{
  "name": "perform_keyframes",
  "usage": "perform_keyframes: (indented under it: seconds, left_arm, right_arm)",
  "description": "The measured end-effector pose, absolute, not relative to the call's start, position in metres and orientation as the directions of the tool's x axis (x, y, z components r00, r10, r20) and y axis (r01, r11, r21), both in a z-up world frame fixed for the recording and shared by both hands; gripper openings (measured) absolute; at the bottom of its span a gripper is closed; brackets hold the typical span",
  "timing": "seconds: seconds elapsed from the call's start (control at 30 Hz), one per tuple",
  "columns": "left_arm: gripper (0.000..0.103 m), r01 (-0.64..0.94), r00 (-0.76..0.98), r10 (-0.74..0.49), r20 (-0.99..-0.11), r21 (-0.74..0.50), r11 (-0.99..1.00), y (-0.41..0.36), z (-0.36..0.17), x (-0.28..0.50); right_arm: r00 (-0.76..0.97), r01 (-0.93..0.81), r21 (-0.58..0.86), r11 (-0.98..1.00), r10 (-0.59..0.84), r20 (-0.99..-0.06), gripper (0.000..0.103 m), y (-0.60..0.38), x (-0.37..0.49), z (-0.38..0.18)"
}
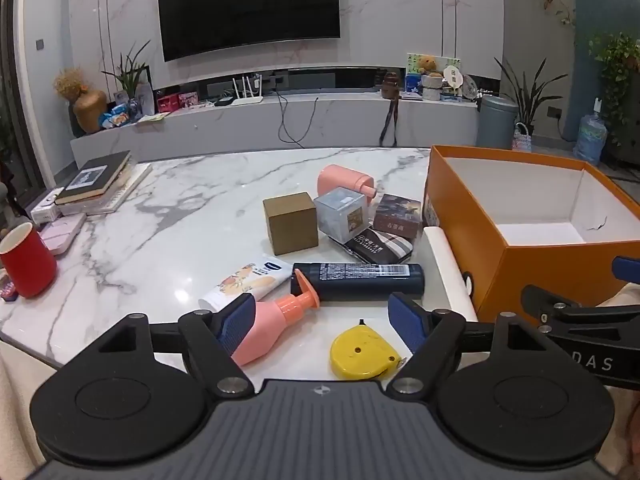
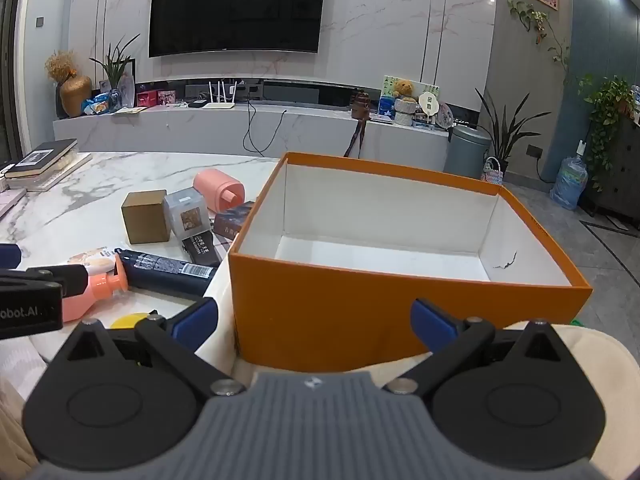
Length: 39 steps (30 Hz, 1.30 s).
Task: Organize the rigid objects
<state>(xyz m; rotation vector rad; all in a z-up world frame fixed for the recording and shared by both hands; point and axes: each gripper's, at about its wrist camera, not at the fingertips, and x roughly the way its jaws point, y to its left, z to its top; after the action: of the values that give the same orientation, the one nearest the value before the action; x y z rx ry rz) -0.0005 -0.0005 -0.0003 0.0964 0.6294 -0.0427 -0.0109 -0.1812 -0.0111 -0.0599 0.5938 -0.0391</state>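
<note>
An empty orange box (image 1: 504,264) (image 2: 344,312) with white inside stands at the table's right. Left of it lie a pink pump bottle (image 1: 268,328) (image 2: 92,292), a dark blue tube (image 1: 360,280) (image 2: 164,270), a yellow tape measure (image 1: 362,354) (image 2: 128,320), a white tube (image 1: 248,282), a brown cube (image 1: 291,222) (image 2: 145,216), a clear cube (image 1: 341,212), a pink canister (image 1: 344,180), a dark card box (image 1: 398,210) and a plaid case (image 1: 380,246). My left gripper (image 1: 324,320) is open over the pump bottle and tape measure. My right gripper (image 2: 316,320) is open before the orange box's near wall.
On the marble table (image 1: 180,208), a red cup (image 1: 26,260) stands at the left edge, with stacked books (image 1: 96,180) behind it. A white roll (image 1: 444,268) lies against the orange box. Beyond the table are a TV console and a wall-mounted TV.
</note>
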Motion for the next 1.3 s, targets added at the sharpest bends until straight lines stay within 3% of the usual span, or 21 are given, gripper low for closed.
perform_keyframes:
  seconds: [0.4, 0.6, 0.8, 1.3]
  left_arm:
    - [0.083, 0.094, 0.786, -0.057, -0.615, 0.028, 0.995, 0.003, -0.001, 0.001]
    - [0.07, 0.12, 0.768, -0.089, -0.634, 0.006, 0.993, 0.003, -0.001, 0.006]
    - [0.066, 0.102, 0.779, -0.072, -0.622, 0.013, 0.995, 0.003, 0.0, 0.001]
    - [0.066, 0.1, 0.777, -0.075, -0.625, 0.006, 0.995, 0.004, 0.0, 0.0]
  right_arm:
    - [0.826, 0.02, -0.065, 0.998, -0.053, -0.561, 0.1, -0.181, -0.011, -0.011]
    - [0.826, 0.02, -0.063, 0.998, -0.052, -0.562, 0.1, -0.182, -0.011, -0.011]
    - [0.825, 0.019, -0.062, 0.998, -0.051, -0.562, 0.1, -0.182, -0.011, -0.011]
    - [0.826, 0.02, -0.059, 0.998, -0.05, -0.561, 0.1, -0.182, -0.011, -0.011]
